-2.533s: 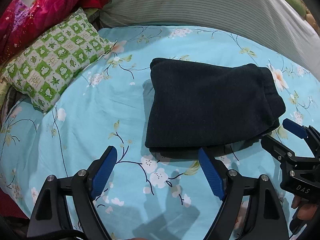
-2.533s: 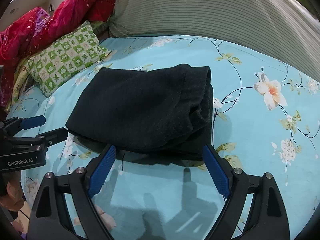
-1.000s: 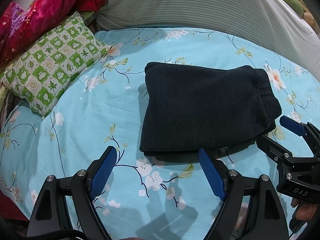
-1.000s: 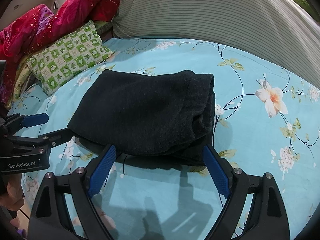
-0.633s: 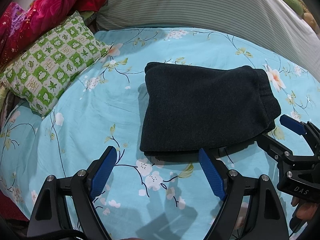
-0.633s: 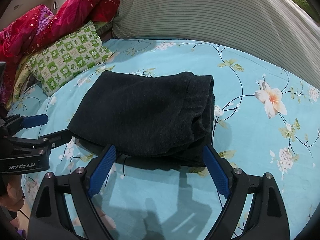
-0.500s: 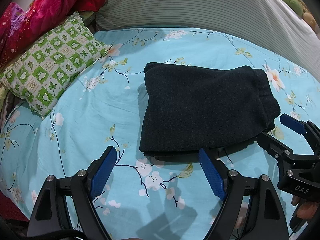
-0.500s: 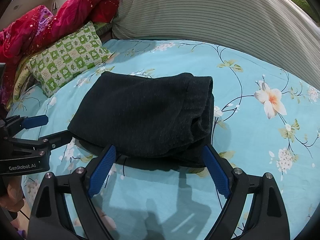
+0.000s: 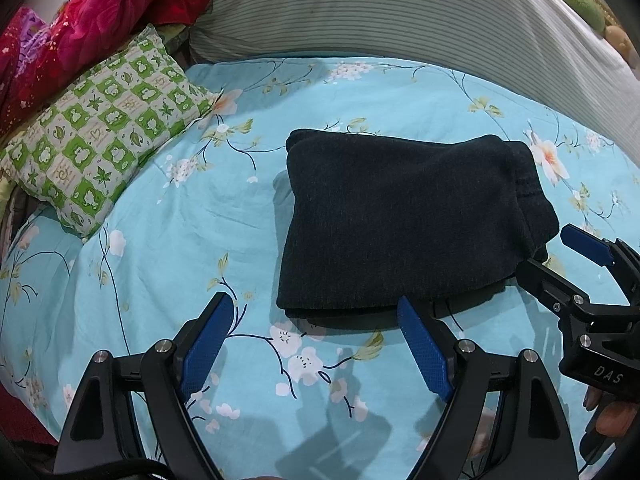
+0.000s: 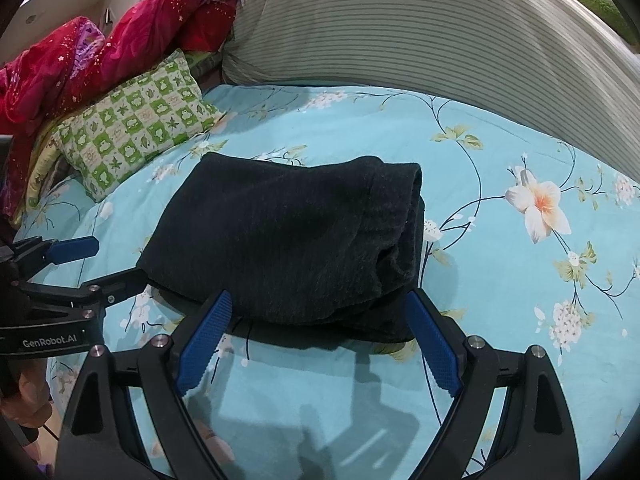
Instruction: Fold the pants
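Left wrist view
left gripper (image 9: 312, 320): jaws spread wide, holding nothing; its right blue pad sits at the near edge of the pants, contact unclear; the left pad is over bare sheet.
right gripper (image 9: 556, 252): seen at the right edge, jaws apart, empty; its dark finger tip is right at the near right corner of the pants, contact unclear.
hand (image 9: 610, 420): fingers wrapped round the right gripper's handle, low at the right edge.
pants (image 9: 408, 220): dark, folded into a compact, roughly rectangular bundle, lying flat on the sheet (image 9: 160, 240), right of centre; layered edges show along the near side.
pillow (image 9: 100, 132): green check, well to the left of the pants.

Right wrist view
right gripper (image 10: 320, 324): jaws wide apart, gripping nothing; both blue pads sit at the near edge of the pants, one at each end.
left gripper (image 10: 108, 260): at the left edge, jaws apart, empty; lower finger tip right at the bundle's near left corner.
pants (image 10: 288, 240): folded, thick rolled layers visible on the right side.
bolster (image 10: 400, 32): striped, along the far side of the bed.
blanket (image 10: 100, 40): red, heaped behind the pillow (image 10: 140, 120).
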